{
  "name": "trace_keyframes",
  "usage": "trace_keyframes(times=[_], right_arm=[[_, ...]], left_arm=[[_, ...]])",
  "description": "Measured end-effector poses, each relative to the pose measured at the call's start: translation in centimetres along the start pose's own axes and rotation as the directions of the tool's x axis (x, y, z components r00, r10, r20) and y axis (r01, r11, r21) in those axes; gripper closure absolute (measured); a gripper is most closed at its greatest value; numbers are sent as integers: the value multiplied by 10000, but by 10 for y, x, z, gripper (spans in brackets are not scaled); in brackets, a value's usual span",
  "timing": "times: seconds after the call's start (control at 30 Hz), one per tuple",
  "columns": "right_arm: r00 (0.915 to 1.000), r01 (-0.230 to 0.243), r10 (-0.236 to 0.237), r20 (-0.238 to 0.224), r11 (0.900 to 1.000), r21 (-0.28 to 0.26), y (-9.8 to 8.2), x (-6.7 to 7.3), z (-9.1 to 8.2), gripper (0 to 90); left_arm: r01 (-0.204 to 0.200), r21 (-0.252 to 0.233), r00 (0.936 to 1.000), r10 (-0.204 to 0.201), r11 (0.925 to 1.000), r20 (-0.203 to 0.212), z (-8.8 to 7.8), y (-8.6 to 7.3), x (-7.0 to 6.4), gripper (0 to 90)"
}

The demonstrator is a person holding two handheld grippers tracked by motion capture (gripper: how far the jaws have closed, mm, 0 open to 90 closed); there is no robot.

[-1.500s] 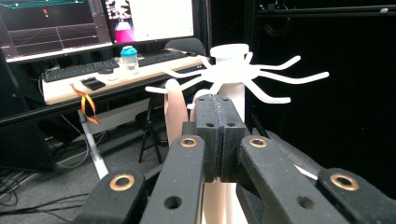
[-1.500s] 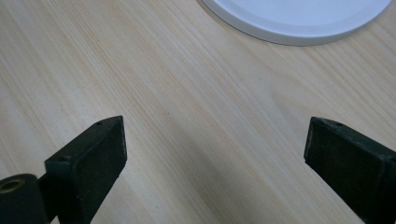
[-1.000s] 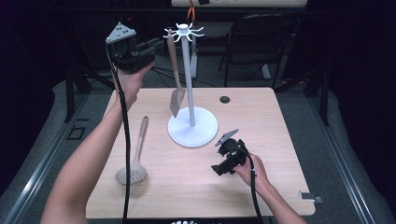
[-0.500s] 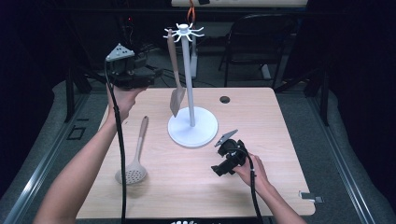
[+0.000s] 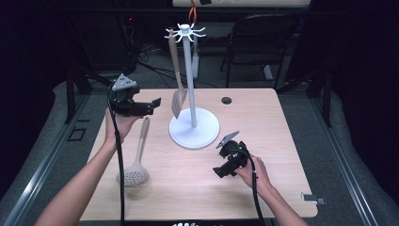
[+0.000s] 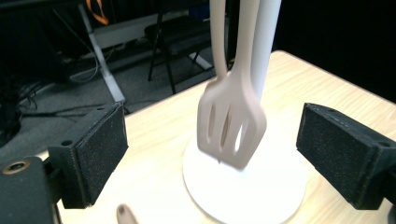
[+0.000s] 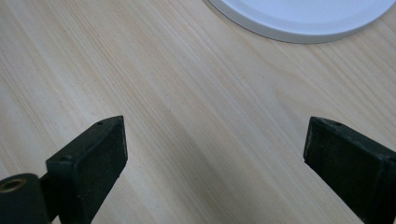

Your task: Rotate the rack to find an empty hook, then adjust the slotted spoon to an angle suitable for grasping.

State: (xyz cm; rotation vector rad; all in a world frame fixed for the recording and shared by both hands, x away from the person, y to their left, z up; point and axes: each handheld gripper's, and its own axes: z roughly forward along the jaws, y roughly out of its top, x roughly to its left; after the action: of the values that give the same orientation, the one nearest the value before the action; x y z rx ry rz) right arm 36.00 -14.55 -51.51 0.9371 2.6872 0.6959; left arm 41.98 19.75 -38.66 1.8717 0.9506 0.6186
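Observation:
A beige slotted spatula (image 5: 178,96) hangs by its handle from a hook at the top of the white utensil stand (image 5: 194,128). My left gripper (image 5: 153,104) hovers just left of the blade, pointing at it. Its jaws have just been opening and now stand wide. In the left gripper view the spatula blade (image 6: 231,126) hangs ahead of the open left gripper (image 6: 223,154), clear of both pads (image 6: 100,154). My right gripper (image 5: 228,160) rests low at the front right of the stand, and the right gripper (image 7: 215,154) is open over bare wood.
A beige slotted spoon (image 5: 136,162) lies on the wooden table (image 5: 291,141) left of the stand, bowl toward the front. A small dark cable hole (image 5: 227,100) sits near the far edge. A black chair (image 5: 263,42) stands behind the table.
My left gripper has come down from the top of the stand to the height of the spatula's blade and has opened. The spatula stays hanging. The right gripper has not moved.

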Motion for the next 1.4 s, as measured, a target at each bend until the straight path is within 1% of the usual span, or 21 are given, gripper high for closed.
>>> trace_keyframes(times=[0.1,0.17,0.23,0.4,0.5,0.57,0.63,0.7,0.73,0.8,0.87,0.93,0.97,1.03,1.07,1.17,1.23,1.27,1.33,1.37,1.4], right_arm=[[9999,-97,96,-35,9999,-84,0,1,0,59],[9999,-106,106,-7,9998,-147,0,1,1,59],[10000,38,-38,83,10000,24,0,0,-1,59],[10000,-11,11,46,10000,36,0,-1,0,60],[10000,-37,37,52,10000,29,-1,0,2,61],[10000,-83,83,52,10000,-33,-1,0,2,61],[10000,-64,64,16,10000,10,-1,-1,2,61],[10000,-94,94,10,10000,-20,-1,-1,2,61],[9999,-150,150,6,9998,-88,-1,-1,3,61],[9999,-136,136,-15,9999,-39,-1,-1,2,60],[9998,-195,195,-17,9998,6,-1,-1,3,55],[9994,-319,320,-123,9995,57,-2,-2,3,47],[9993,-338,339,-156,9994,67,-1,-2,3,43],[9995,-293,294,-154,9996,56,-2,-2,4,38],[9993,-319,320,-217,9995,43,-2,-2,5,35],[9995,-259,260,-166,9996,78,-1,-2,5,32],[9994,-299,300,-150,9995,90,-1,-2,5,29],[9995,-279,281,-143,9996,89,-1,-1,5,29],[9998,-180,182,-89,9997,151,0,0,5,29],[9999,-102,103,-46,9997,199,1,1,5,29],[10000,-49,50,-75,9999,118,1,1,5,29]], left_arm=[[-3,309,9999,7,9995,-153,2,-16,-1,78],[151,410,9998,-146,9990,-118,2,-26,-1,68],[135,555,9997,-122,9984,-224,2,-36,-2,62],[294,847,9992,-268,9960,-309,4,-66,-4,50],[620,870,9975,-588,9943,-383,5,-81,-2,41],[780,977,9959,-731,9922,-525,7,-91,0,34],[742,1225,9955,-664,9897,-670,9,-96,0,25],[695,1414,9942,-568,9875,-917,9,-102,0,17],[705,1489,9937,-564,9863,-968,10,-104,0,16],[646,1702,9932,-467,9833,-1070,10,-108,0,11],[690,1840,9924,-485,9805,-1134,11,-112,2,9],[741,1941,9919,-522,9782,-1155,11,-114,4,7],[777,1972,9907,-536,9773,-1248,11,-116,5,7],[779,2099,9892,-494,9746,-1377,11,-118,6,6],[796,2072,9876,-490,9751,-1489,11,-119,7,6],[911,2163,9842,-548,9721,-1682,11,-124,11,2],[1038,2314,9826,-638,9673,-1742,12,-128,13,2],[1087,2460,9827,-667,9632,-1730,13,-131,14,2],[1204,2649,9802,-724,9567,-1843,15,-136,16,2],[1291,2813,9795,-782,9509,-1855,17,-137,17,2],[1434,2959,9771,-878,9444,-1936,18,-139,18,2]])
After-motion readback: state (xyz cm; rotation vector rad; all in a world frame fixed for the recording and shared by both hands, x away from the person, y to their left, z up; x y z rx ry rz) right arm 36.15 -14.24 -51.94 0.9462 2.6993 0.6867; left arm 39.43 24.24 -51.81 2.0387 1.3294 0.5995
